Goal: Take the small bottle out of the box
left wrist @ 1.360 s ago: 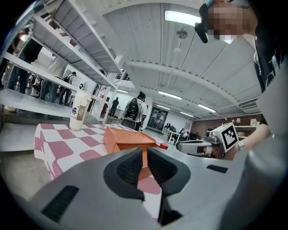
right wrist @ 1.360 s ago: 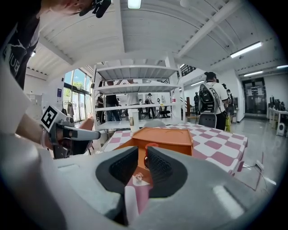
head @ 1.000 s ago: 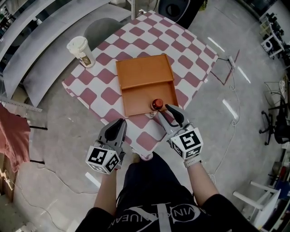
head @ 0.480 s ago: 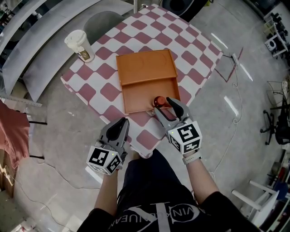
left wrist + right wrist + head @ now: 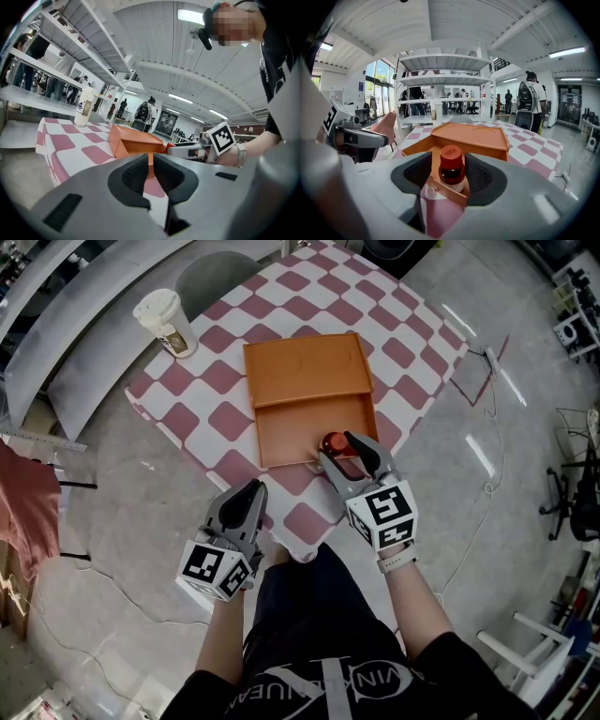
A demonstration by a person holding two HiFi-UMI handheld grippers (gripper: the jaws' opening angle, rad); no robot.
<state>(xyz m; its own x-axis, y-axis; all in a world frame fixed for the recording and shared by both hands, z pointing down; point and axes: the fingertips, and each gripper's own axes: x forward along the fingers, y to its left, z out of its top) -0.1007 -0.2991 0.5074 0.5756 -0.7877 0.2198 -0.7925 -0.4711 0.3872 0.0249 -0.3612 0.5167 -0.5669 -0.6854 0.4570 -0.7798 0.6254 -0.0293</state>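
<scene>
At the near edge of the orange box (image 5: pixel 305 381), the small bottle (image 5: pixel 451 165) stands upright, red cap up, between the pads of my right gripper (image 5: pixel 343 454), whose jaws are spread wide and not pressing on it. If I close off-centre or only on the cap, I judge one pad could push the bottle over against the box's low wall, or it could slip on the lift. My left gripper (image 5: pixel 246 505) hangs near the checkered table (image 5: pixel 216 418), jaws all but together, holding nothing.

Table (image 5: pixel 214 420) in pink-and-white checked cloth, orange box (image 5: pixel 305 369) near its middle, lidded paper cup (image 5: pixel 165 322) by one corner
</scene>
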